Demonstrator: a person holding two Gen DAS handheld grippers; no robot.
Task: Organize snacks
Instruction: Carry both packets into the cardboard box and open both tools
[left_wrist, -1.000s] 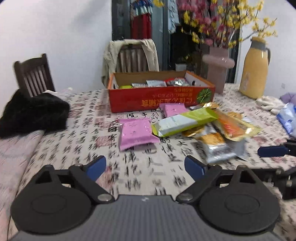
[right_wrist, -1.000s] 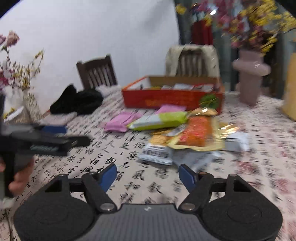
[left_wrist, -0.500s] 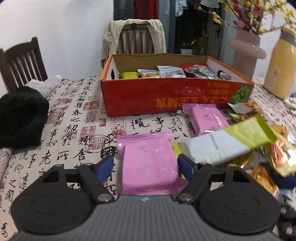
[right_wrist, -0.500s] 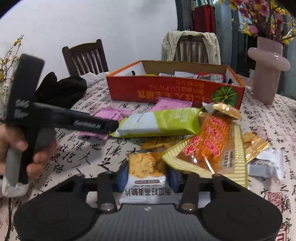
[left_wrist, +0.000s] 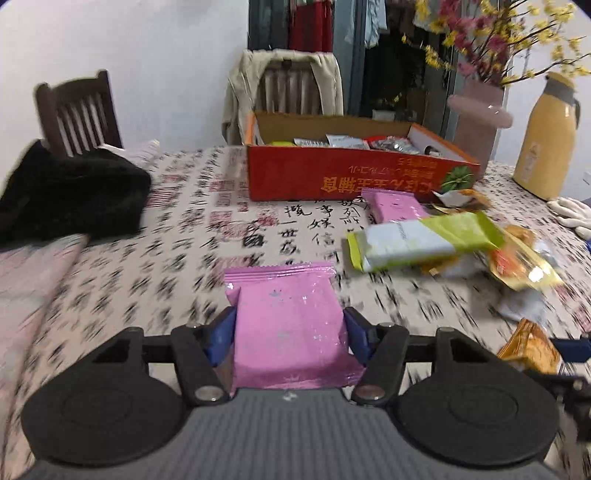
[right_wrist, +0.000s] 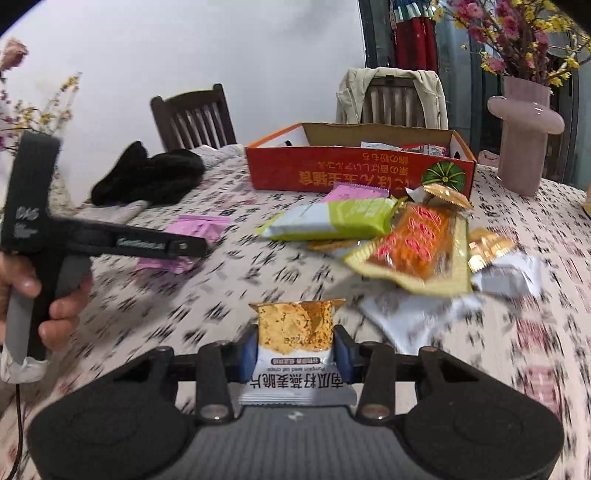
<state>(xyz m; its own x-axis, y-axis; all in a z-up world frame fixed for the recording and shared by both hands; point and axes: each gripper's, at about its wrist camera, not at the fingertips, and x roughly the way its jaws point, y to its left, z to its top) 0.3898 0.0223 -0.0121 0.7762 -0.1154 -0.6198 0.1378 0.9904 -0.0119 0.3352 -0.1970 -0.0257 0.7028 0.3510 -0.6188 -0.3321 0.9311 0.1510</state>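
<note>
Left wrist view: mounted behind the left gripper, looking forward and tilted down along its fingers over the table; the pink packet fills the near foreground.
Right wrist view: mounted behind the right gripper, same downward tilt, very close to the oat crisp packet.
Facing: both look toward the red box at the far side.
Shared ground: red box, green-and-white packet, draped chair, pink vase.
Cross-sight: the right view shows the left gripper from the side; the left view's blue tip at its right edge is probably the right gripper.
Quality: table surface motion-blurred in both.
</note>
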